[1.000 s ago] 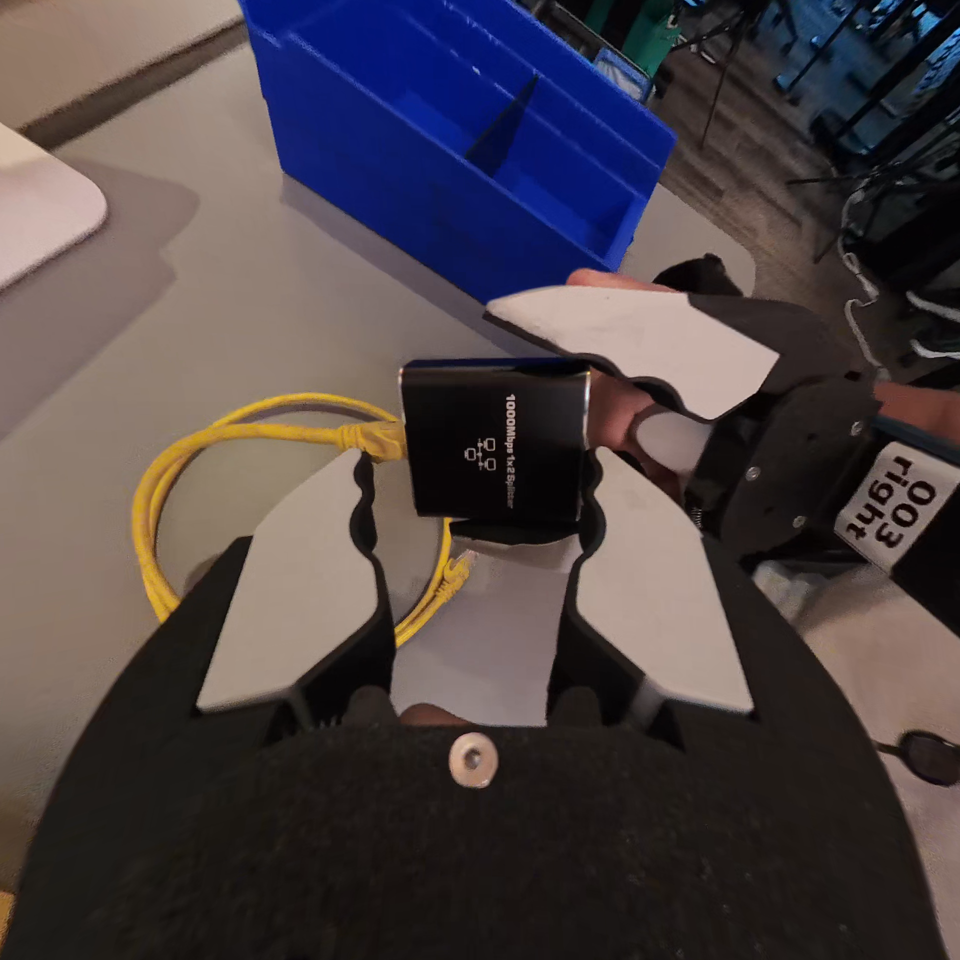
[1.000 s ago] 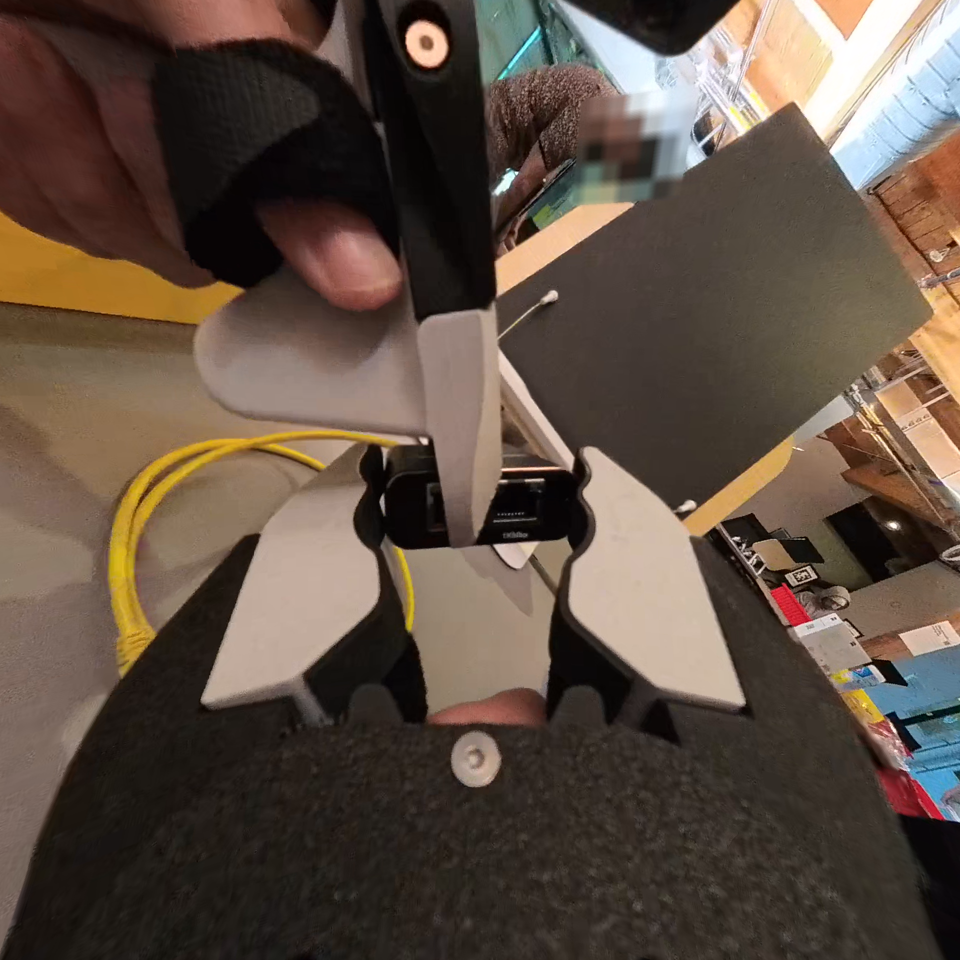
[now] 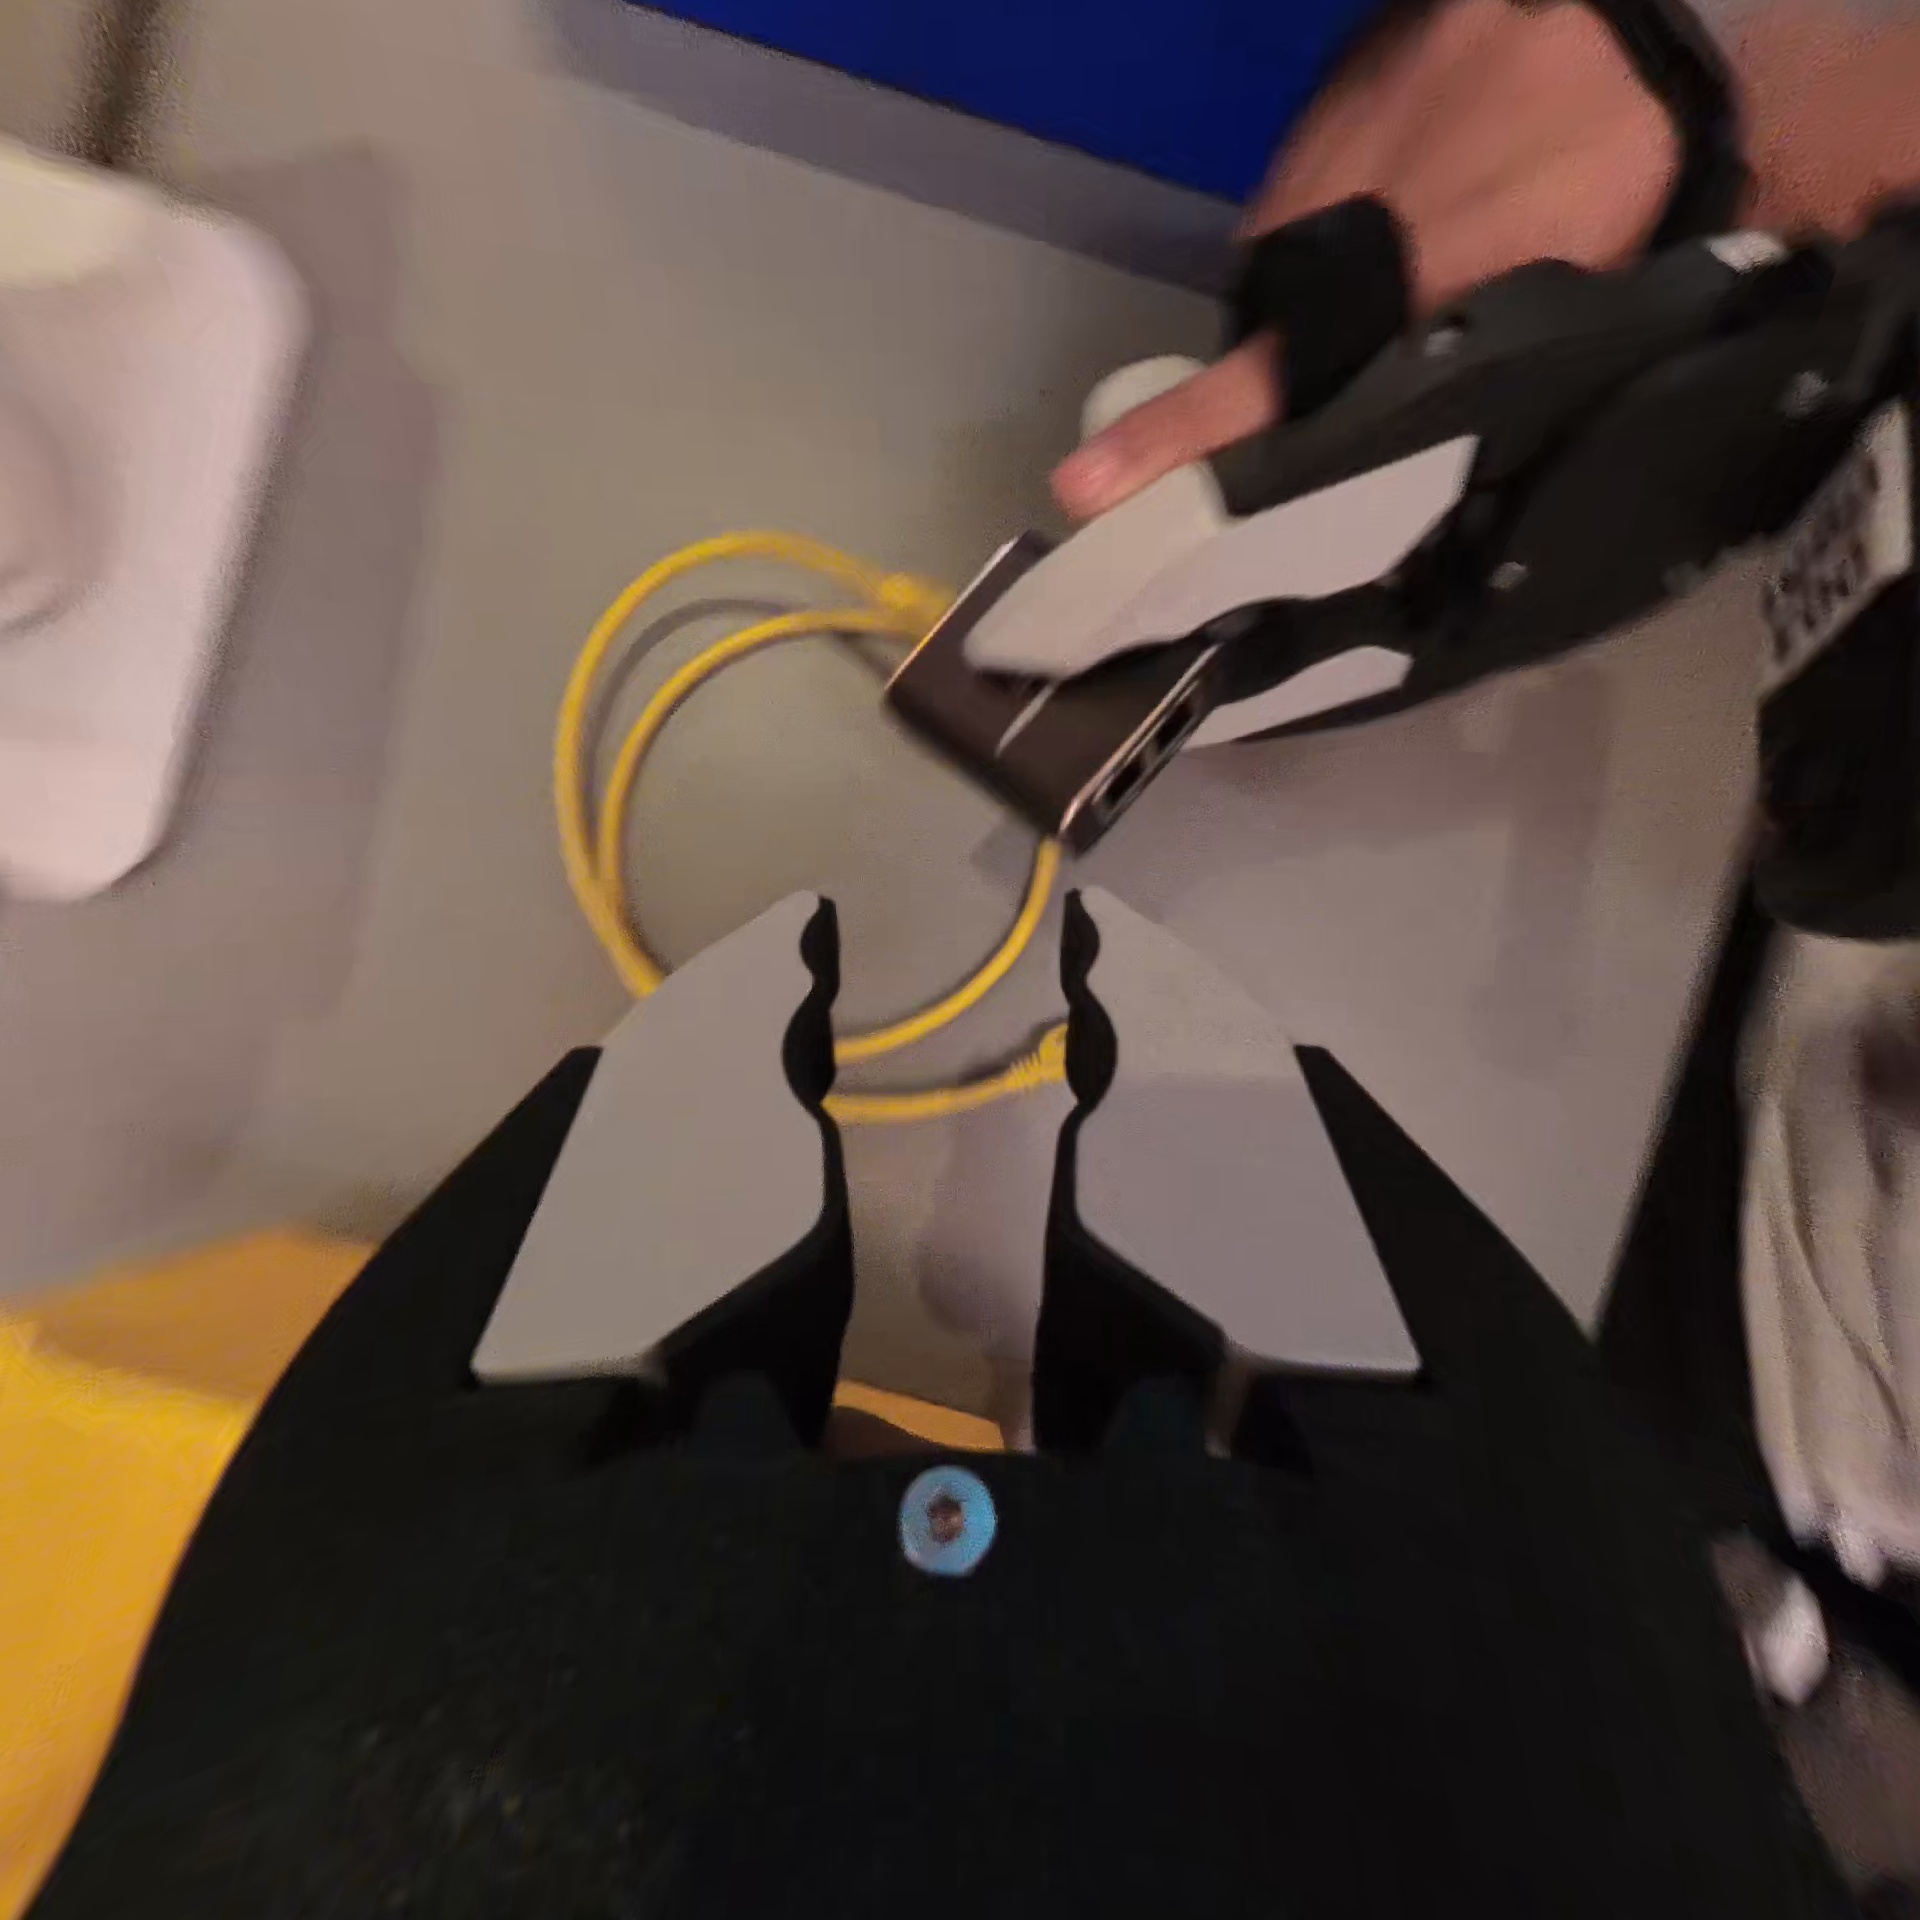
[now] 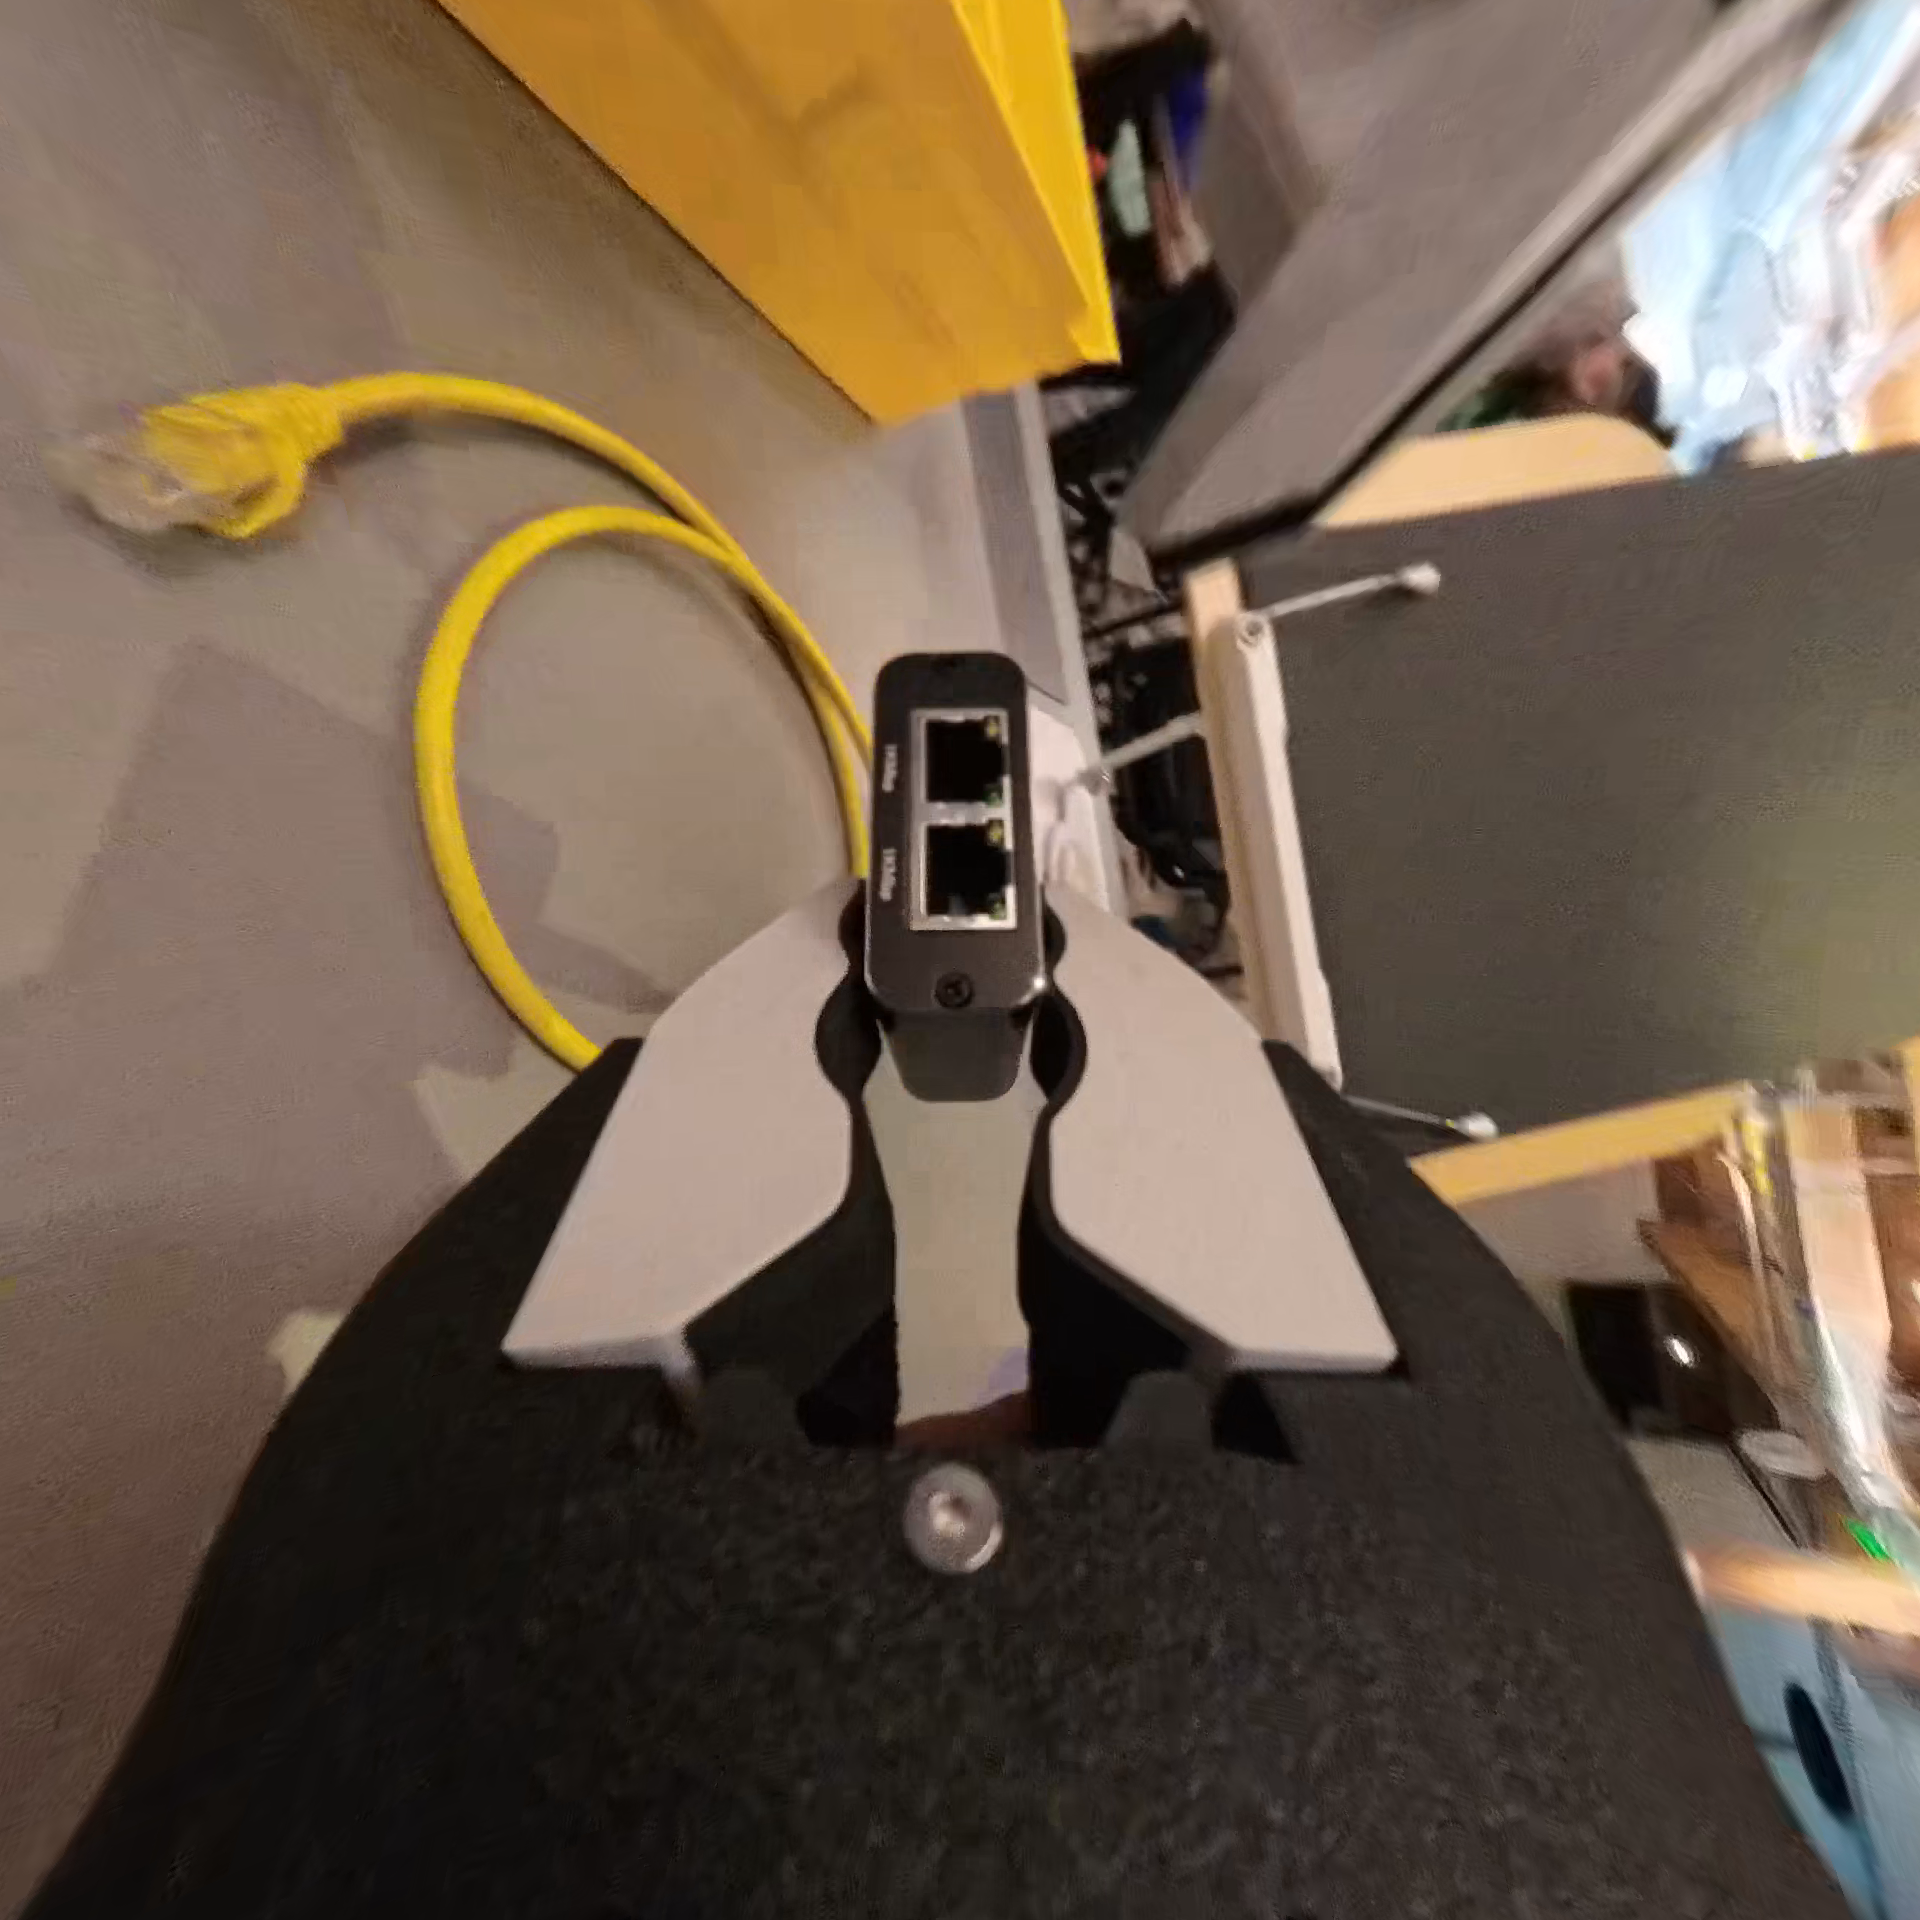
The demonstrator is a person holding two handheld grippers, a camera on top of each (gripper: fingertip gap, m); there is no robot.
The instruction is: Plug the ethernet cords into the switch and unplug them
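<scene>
R hand-held gripper (image 4: 951,961) clamps switch (image 4: 954,831); L hand-held gripper (image 3: 948,914) empty.

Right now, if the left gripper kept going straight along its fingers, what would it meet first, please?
Probably the yellow ethernet cable, looped on the grey table just beyond the open left gripper. The black switch, held by the right gripper, sits farther on and looks higher; depth is unclear.

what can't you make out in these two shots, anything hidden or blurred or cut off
- Far end of the switch, right wrist view: faces away, so whether the yellow cable is plugged in there is hidden.
- Same joint, left wrist view: motion blur and the right gripper cover it.
- Free plug, left wrist view: partly behind a finger of the left gripper.
- Blue bin, left wrist view: cut off by the top edge.
</scene>
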